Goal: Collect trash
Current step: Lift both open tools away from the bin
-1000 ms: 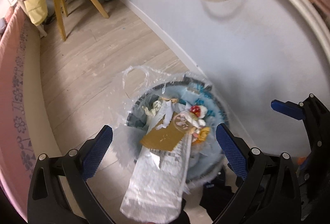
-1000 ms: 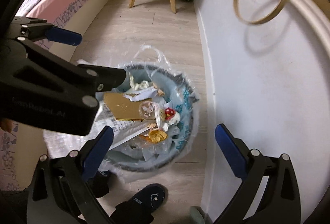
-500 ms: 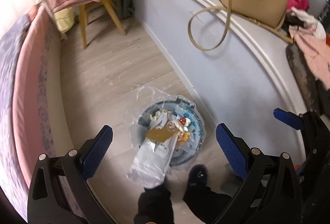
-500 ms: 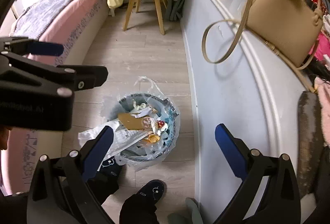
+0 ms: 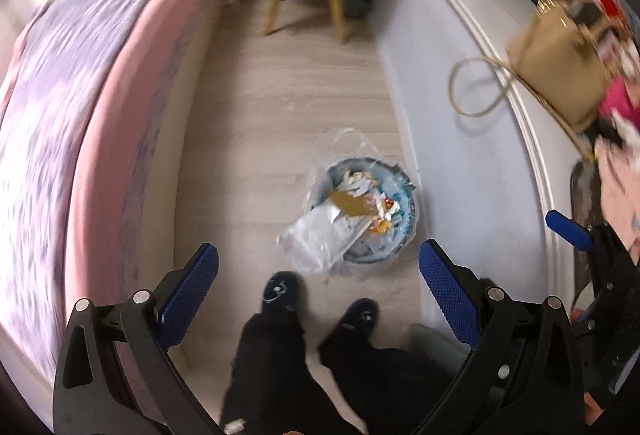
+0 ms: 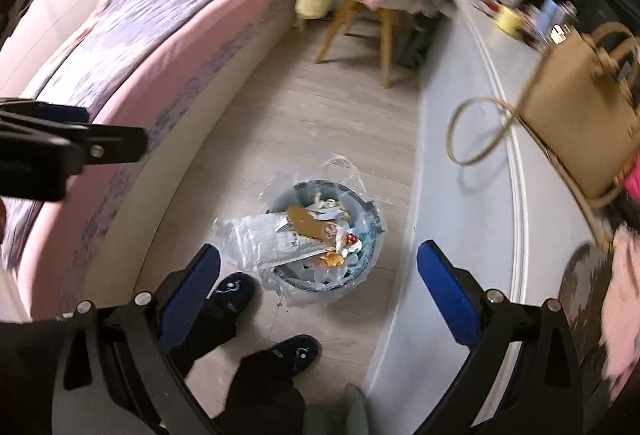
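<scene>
At the left of the right wrist view runs the pink bed (image 6: 132, 75); your left hand-held gripper (image 5: 318, 283) frames the lower part of its own view with fingers spread and nothing between them, and the same holds for your right hand-held gripper (image 6: 318, 281); both sit high above the floor. Lower centre in both views stands the trash bin (image 6: 366, 223), lined with a clear plastic bag (image 6: 344, 165) and overfull; a white plastic wrapper (image 6: 256, 235) hangs over its left rim beside a brown card (image 6: 306, 225); your slippers (image 6: 234, 289) stand just below it. At the right, a tan handbag (image 6: 576, 123) rests on the desk (image 6: 516, 195), its strap looping down. The step now looks like finding the next piece of trash; scan slowly, since the left view is blurred; keep both pairs of fingers wide until you reach an item; drop it toward the bin's right side, clear of the overhanging wrapper.
</scene>
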{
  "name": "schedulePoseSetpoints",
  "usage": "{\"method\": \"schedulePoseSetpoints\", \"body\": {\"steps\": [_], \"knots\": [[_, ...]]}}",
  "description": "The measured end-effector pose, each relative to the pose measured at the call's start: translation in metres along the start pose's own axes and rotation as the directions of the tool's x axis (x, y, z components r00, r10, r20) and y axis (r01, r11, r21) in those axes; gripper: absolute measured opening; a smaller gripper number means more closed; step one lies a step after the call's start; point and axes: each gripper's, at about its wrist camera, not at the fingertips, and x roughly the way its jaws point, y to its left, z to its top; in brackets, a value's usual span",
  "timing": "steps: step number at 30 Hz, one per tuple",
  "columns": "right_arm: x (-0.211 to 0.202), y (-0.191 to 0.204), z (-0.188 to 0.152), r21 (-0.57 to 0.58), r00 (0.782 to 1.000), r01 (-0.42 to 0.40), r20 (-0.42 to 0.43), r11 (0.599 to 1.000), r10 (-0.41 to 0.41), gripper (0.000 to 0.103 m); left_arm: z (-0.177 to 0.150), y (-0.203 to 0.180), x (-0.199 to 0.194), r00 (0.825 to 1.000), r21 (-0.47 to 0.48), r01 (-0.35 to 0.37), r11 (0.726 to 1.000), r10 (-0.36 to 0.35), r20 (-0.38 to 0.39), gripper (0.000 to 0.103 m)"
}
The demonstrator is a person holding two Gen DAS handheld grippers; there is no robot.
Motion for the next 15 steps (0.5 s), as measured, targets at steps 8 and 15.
{"method": "schedulePoseSetpoints", "body": {"steps": [8,15], "knots": [[-0.006,0.028,-0.001,-0.117,0.999,-0.028,0.022,0.993,0.030,0.096,-0.035,0.044,-0.022,0.997,-0.095,-0.058,0.994,0.062,0.037,0.097],[-0.006,0.083,-0.008,-0.235,0.998,-0.040,0.037,0.971,0.050,0.096,-0.068,0.094,-0.032,0.991,-0.175,-0.077,0.981,0.095,0.097,0.097]]}}
